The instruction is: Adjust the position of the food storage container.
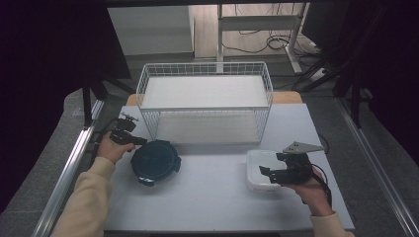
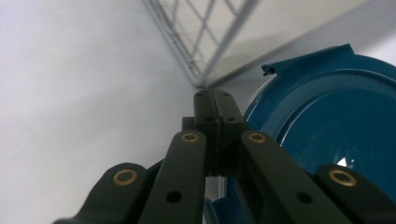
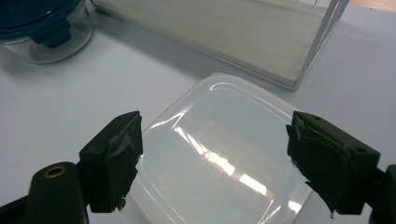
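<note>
Right now the left gripper (image 1: pixel 140 140) sits at the left of the pale surface (image 1: pixel 212 202), fingers (image 2: pixel 215 112) clenched together with nothing between them. Its tips are just beside the rim of the round container with the dark blue lid (image 1: pixel 155 161); whether they touch that rim, cannot tell. In the left gripper view the blue lid (image 2: pixel 336 135) is at the right of the closed fingers, a lid clip sticking up at the top, and a corner of the white wire basket (image 2: pixel 205 37) is just ahead.

The right gripper (image 1: pixel 267 173) is at the right of the surface, held in the person's hand (image 1: pixel 314 190), grey three-cornered plate on top. Its fingers (image 3: pixel 116 154) are released, spread wide on either side of the white rectangular container (image 1: pixel 258 168) with a translucent lid. In the right gripper view the pads flank the near end of that lid (image 3: pixel 219 158); contact with its edges, cannot tell. Box lies flat on the surface, in front of the basket's right end.

The basket (image 1: pixel 205 69) stands at the back middle, with a white board (image 1: pixel 205 91) in it. Round container sits in front of the basket's left end, well apart from the rectangular one; in the right gripper view it is at top left (image 3: pixel 42 28), clear wall under the blue lid.
</note>
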`<state>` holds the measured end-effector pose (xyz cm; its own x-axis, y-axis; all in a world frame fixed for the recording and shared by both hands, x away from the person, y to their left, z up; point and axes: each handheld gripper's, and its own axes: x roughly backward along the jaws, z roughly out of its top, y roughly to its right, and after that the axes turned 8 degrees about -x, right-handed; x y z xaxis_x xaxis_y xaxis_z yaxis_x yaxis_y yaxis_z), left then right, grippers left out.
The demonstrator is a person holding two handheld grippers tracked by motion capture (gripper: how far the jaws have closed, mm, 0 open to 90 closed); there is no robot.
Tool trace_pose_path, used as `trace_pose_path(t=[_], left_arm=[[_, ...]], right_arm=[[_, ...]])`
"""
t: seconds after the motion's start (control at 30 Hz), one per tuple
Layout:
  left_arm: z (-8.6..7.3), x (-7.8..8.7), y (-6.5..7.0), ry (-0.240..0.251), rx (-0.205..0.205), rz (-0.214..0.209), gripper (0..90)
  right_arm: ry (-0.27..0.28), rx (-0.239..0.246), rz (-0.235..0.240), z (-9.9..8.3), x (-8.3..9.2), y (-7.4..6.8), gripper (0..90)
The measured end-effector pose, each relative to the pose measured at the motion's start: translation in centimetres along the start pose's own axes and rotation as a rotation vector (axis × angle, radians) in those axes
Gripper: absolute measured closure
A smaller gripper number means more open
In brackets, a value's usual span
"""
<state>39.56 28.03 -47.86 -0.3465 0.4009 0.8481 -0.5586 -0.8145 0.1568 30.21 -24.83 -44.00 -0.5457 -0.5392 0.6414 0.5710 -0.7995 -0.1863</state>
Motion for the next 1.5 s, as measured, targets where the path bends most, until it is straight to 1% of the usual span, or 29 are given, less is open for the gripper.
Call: trace_pose_path(t=[0.03, 0.07, 0.1, 0.2, 0.27, 0.3, 0.33, 0.37, 0.4, 0.53, 0.6, 0.67, 0.7, 0.77, 0.9, 1.07, 1.13, 1.17, 1.2, 1.27, 1.3, 1.37, 1.43, 1.5], left_arm=[[-0.1, -0.1, 0.3, 0.006, 0.007, -0.021, 90.0], [-0.1, -0.1, 0.3, 0.006, 0.007, -0.021, 90.0], [-0.2, -0.1, 0.4, 0.003, -0.001, -0.021, 90.0], [-0.2, -0.1, 1.0, 0.001, -0.008, -0.023, 90.0], [-0.3, -0.2, 1.2, 0.01, 0.003, -0.035, 90.0], [-0.5, -0.2, 1.2, 0.011, 0.006, -0.049, 90.0], [-0.6, -0.2, 1.2, 0.021, 0.02, -0.063, 90.0], [-0.8, -0.3, 1.2, 0.025, 0.03, -0.072, 90.0], [-0.9, -0.3, 1.2, 0.029, 0.032, -0.078, 90.0], [-1.0, -0.2, 1.9, 0.018, 0.017, -0.081, 90.0], [-1.1, -0.3, 2.3, 0.022, 0.011, -0.093, 90.0], [-1.3, -0.4, 2.6, 0.034, 0.016, -0.106, 90.0], [-1.5, -0.3, 2.8, 0.04, 0.017, -0.109, 90.0], [-1.6, -0.3, 2.9, 0.039, 0.018, -0.113, 90.0], [-2.0, -0.3, 3.6, 0.043, 0.019, -0.128, 90.0], [-2.5, -0.6, 4.2, 0.061, 0.03, -0.178, 90.0], [-2.4, -0.6, 4.5, 0.06, 0.025, -0.181, 90.0], [-2.4, -0.6, 5.1, 0.052, 0.013, -0.175, 90.0], [-2.4, -0.6, 5.1, 0.052, 0.013, -0.175, 90.0], [-2.4, -0.7, 5.7, 0.048, 0.004, -0.18, 90.0], [-2.5, -0.8, 6.1, 0.054, 0.005, -0.188, 90.0], [-2.6, -0.8, 6.3, 0.058, 0.006, -0.191, 90.0], [-2.9, -0.7, 6.8, 0.057, 0.006, -0.185, 90.0], [-2.9, -0.6, 7.0, 0.05, 0.004, -0.181, 90.0]], right_arm=[[-0.001, -0.006, -0.002, 0.0, -0.1, 0.0, 17.5], [-0.001, -0.006, -0.002, 0.0, -0.1, 0.0, 17.5], [-0.003, -0.004, -0.003, 0.0, -0.1, 0.0, 17.5], [-0.002, -0.004, -0.002, 0.0, -0.1, 0.0, 17.5], [-0.003, -0.003, -0.001, 0.0, -0.1, -0.1, 17.5], [-0.003, 0.0, -0.001, 0.0, -0.1, -0.1, 17.5], [-0.003, 0.0, -0.001, 0.0, -0.1, -0.1, 17.5], [-0.004, 0.001, -0.001, 0.0, -0.1, -0.1, 17.5], [-0.005, 0.001, -0.002, 0.0, -0.1, -0.1, 17.5], [-0.009, 0.0, -0.002, -0.1, -0.3, -0.1, 17.5], [-0.01, 0.001, -0.001, -0.1, -0.3, -0.2, 17.5], [-0.007, 0.003, -0.002, 0.0, -0.3, -0.3, 17.6], [0.002, 0.001, -0.001, 0.0, -0.3, -0.4, 17.5], [0.005, -0.001, 0.003, 0.1, -0.2, -0.5, 17.5], [0.028, -0.01, 0.022, 0.4, 0.2, -0.9, 17.6], [0.034, -0.002, 0.032, 0.6, 0.3, -1.4, 17.6], [0.033, -0.001, 0.034, 0.6, 0.3, -1.5, 17.6], [0.03, 0.001, 0.034, 0.6, 0.2, -1.5, 17.5], [0.03, 0.001, 0.034, 0.6, 0.2, -1.5, 17.5], [0.029, 0.004, 0.033, 0.5, 0.2, -1.6, 17.5], [0.028, 0.003, 0.033, 0.6, 0.2, -1.7, 17.6], [0.029, 0.004, 0.034, 0.6, 0.2, -1.7, 17.5], [0.03, 0.008, 0.036, 0.6, 0.1, -1.9, 17.6], [0.027, 0.009, 0.035, 0.6, 0.1, -1.9, 17.6]])
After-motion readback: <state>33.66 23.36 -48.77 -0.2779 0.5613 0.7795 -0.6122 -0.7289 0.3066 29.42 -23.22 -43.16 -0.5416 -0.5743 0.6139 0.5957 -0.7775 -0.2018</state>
